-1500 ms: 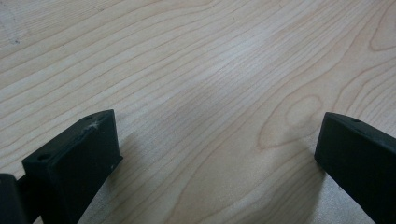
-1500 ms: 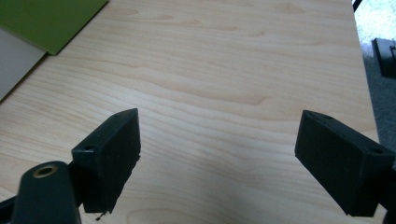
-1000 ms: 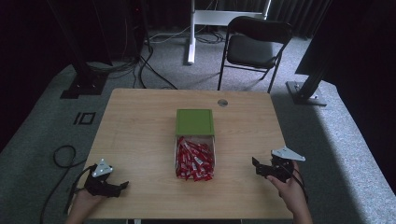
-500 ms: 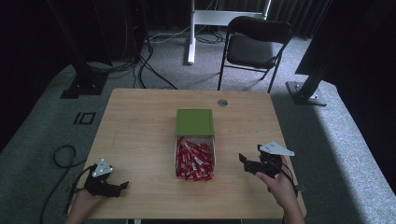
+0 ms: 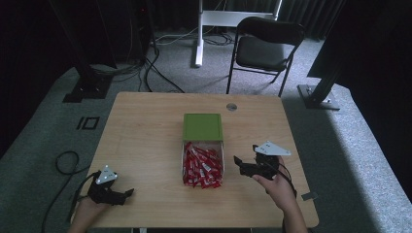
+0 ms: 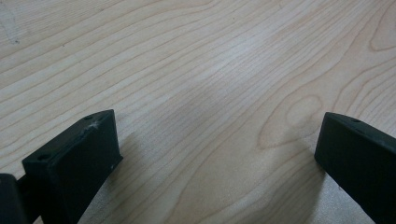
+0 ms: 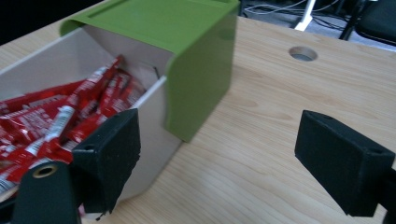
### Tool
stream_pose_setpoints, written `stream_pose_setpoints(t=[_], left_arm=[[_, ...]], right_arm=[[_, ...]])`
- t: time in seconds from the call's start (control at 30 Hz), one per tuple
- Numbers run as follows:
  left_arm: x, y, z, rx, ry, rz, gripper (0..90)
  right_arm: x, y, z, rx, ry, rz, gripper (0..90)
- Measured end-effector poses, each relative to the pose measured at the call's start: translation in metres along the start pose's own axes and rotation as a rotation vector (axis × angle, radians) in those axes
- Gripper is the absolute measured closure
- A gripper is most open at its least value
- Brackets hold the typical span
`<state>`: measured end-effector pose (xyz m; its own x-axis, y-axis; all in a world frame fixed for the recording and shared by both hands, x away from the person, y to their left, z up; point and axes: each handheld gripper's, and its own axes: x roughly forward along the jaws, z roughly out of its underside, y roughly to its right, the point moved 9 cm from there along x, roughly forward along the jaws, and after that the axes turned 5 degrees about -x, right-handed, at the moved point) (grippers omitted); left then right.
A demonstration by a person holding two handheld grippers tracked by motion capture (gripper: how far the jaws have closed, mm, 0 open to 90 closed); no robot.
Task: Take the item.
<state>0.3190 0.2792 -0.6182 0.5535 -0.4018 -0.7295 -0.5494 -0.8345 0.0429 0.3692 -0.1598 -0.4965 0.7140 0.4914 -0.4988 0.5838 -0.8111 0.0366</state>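
Observation:
A box with a green cover [image 5: 202,127] stands mid-table. Its white drawer [image 5: 184,160] is pulled out toward me and holds several red packets [image 5: 202,166]. My right gripper [image 5: 239,166] hovers open just right of the drawer, jaws pointing left at it. In the right gripper view the gripper [image 7: 219,144] has its jaws wide apart, the left jaw in front of the drawer wall [image 7: 149,121], with the packets [image 7: 70,116] and green cover [image 7: 187,46] close ahead. My left gripper [image 5: 127,194] rests open near the front left edge, its jaws over bare wood [image 6: 219,149].
A round cable hole [image 5: 231,107] sits in the wooden table [image 5: 145,126] behind the box. Behind the table are a black folding chair [image 5: 265,48] and a white stand [image 5: 199,29]. A cable loop [image 5: 63,160] lies on the carpet at left.
My right gripper has moved left from the table's right edge to just beside the drawer. The left gripper has stayed put.

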Motion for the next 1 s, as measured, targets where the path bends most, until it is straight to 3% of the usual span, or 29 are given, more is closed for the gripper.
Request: stream_pose_setpoints(t=[1.0], left_arm=[[0.0,0.0,0.0,0.0,-0.001,0.0,0.8]], right_arm=[[0.028,-0.074,-0.04,-0.074,0.03,-0.162,15.9]])
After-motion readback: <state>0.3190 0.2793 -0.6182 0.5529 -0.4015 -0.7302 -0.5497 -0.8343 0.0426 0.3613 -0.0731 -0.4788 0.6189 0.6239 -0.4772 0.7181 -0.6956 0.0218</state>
